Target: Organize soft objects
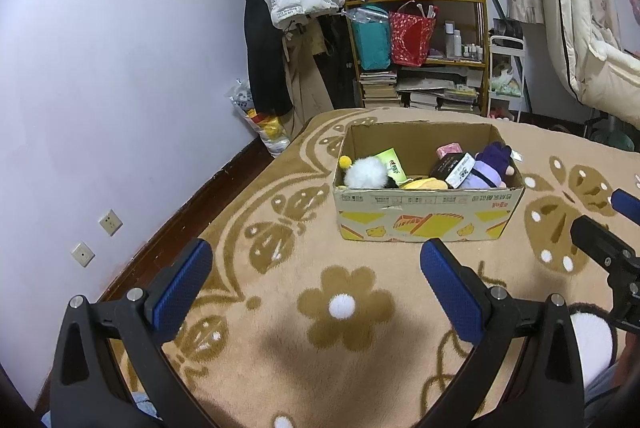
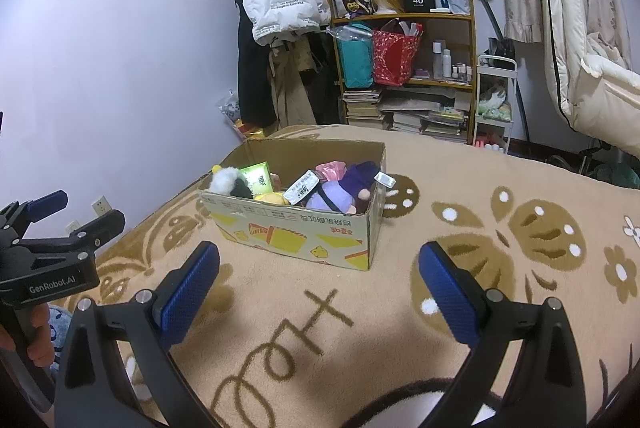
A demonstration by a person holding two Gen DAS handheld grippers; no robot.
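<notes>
1. Hovering above a tan blanket (image 1: 280, 196) patterned with brown flowers and butterflies, the left gripper (image 1: 316, 284) has its blue-padded fingers spread wide, holding and touching nothing.
2. Likewise spread wide, the right gripper (image 2: 320, 280) hangs over the same blanket with nothing between its pads; its tips also show at the right edge of the left wrist view.
3. A cardboard box (image 1: 428, 216), open at the top and printed with yellow shapes, sits on the blanket ahead of both grippers, toward the far edge.
4. Inside the box lie the soft objects: a white-and-black plush (image 1: 366, 177) at its left end, a purple plush doll (image 1: 490, 168) at its right end, a yellow plush (image 1: 426, 184) against the near wall, and a pink item (image 1: 450, 150) toward the back.
5. A green carton (image 1: 392, 162) and a black-and-white packet (image 1: 456, 168) lie among them.
6. A white furry object with a dark rim (image 1: 592, 342) lies at the blanket's near edge, partly hidden behind the grippers' frames.
</notes>
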